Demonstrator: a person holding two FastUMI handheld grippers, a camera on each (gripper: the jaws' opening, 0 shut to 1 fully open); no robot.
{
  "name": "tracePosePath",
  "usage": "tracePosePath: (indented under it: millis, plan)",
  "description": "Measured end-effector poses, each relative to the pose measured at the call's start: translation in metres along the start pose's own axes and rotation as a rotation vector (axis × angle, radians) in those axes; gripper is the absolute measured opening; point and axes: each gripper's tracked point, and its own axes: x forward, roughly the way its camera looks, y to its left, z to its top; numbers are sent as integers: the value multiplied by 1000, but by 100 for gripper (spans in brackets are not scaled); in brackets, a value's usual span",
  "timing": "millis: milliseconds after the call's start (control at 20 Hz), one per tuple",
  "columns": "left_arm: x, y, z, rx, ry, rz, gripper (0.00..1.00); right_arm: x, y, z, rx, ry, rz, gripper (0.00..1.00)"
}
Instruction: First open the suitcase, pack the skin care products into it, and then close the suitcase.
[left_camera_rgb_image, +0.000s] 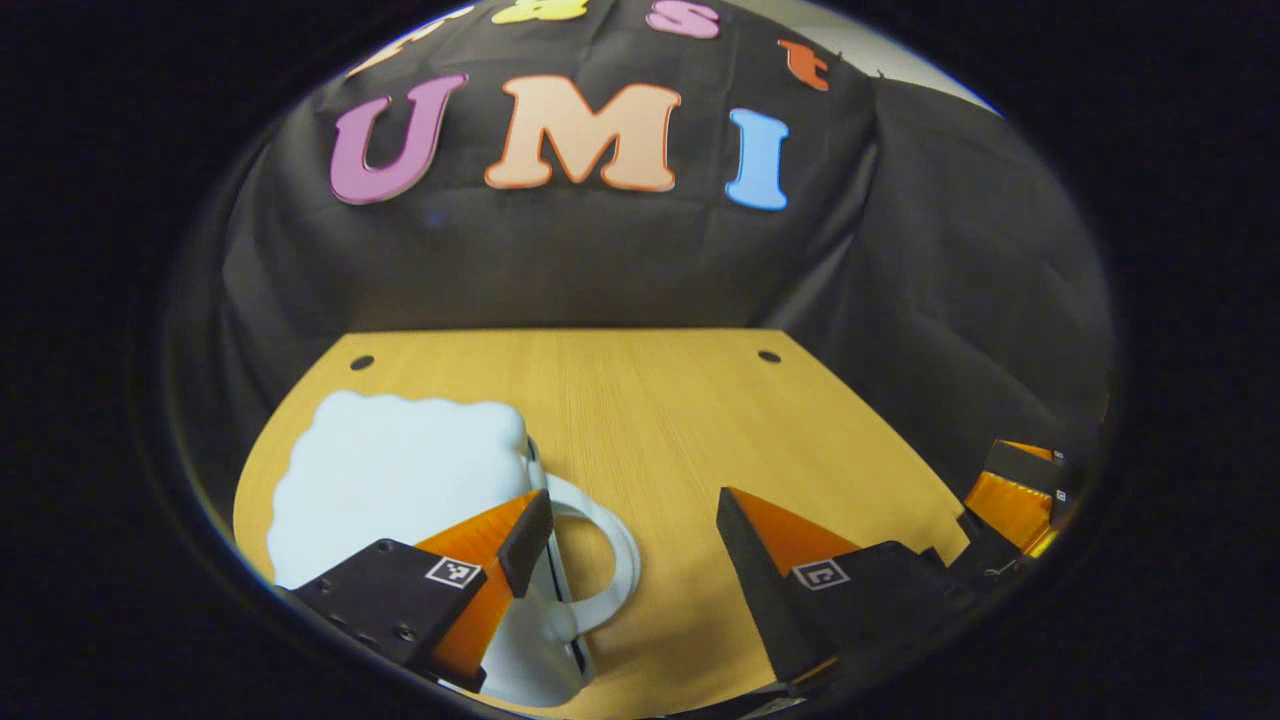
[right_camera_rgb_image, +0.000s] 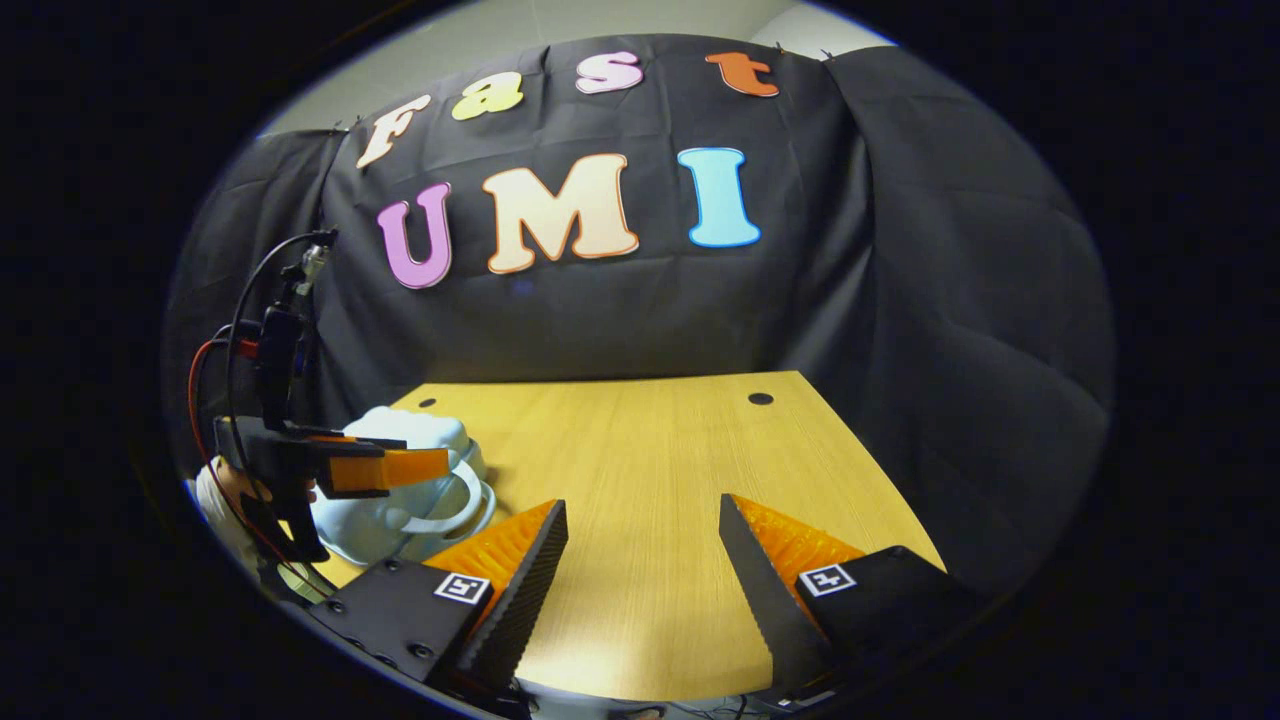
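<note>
**Suitcase shut, packing not yet begun**

Black cloth is draping the back and sides of the booth, and a pale wooden table (right_camera_rgb_image: 640, 470) is stretching toward it, with two small dark holes near its far edge. On the left part of that table a small light-blue suitcase (left_camera_rgb_image: 400, 480) with a scalloped outline is lying flat, its white loop handle (left_camera_rgb_image: 610, 560) pointing toward the middle of the table. Judging from both views, the shell halves are sitting together, so the case appears closed.

The left gripper (left_camera_rgb_image: 635, 530) is hovering over the near right edge of the suitcase with its fingers spread apart; one finger is overlapping the case in the left gripper view and the other is standing over bare wood, with the handle between them. Nothing is being pinched. In the right gripper view the same tool is showing from the side at the far left, held by a hand, cables trailing up behind it, its fingers reaching over the case near the handle.

The right gripper (right_camera_rgb_image: 640, 540) is waiting over the near middle of the table, fingers apart as well and holding nothing, well clear of the suitcase.

As for progress, the task seems to be sitting at its very first step: the opening is being lined up but not done. No skin care products are appearing on the visible tabletop, so where they are lying cannot be told. Opening, packing and closing all look to be remaining.
</note>
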Motion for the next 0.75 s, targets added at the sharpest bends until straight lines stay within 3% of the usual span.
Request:
tracePosePath:
  millis: [100, 150, 250, 300, 400, 500, 750]
  plan:
    - [-24, 2, 35, -1, -125, 66, 94, -2, 4, 38, -10, -91, 22, 97]
    - [-36, 7, 50, -4, -173, 92, 95, -4, 7, 58, -16, -141, 27, 93]
    - [-63, 18, 83, 6, -270, 129, 96, -15, 22, 104, -20, -259, 39, 93]
    - [-75, 24, 102, 15, -319, 149, 95, -20, 31, 127, -18, -323, 41, 98]
    - [-99, 33, 131, 39, -394, 166, 95, -33, 52, 164, -20, -423, 55, 94]
    - [-118, 42, 150, 52, -430, 174, 95, -38, 67, 179, -24, -451, 56, 98]
    - [-143, 66, 177, 54, -492, 177, 95, -73, 100, 203, -37, -529, 55, 94]
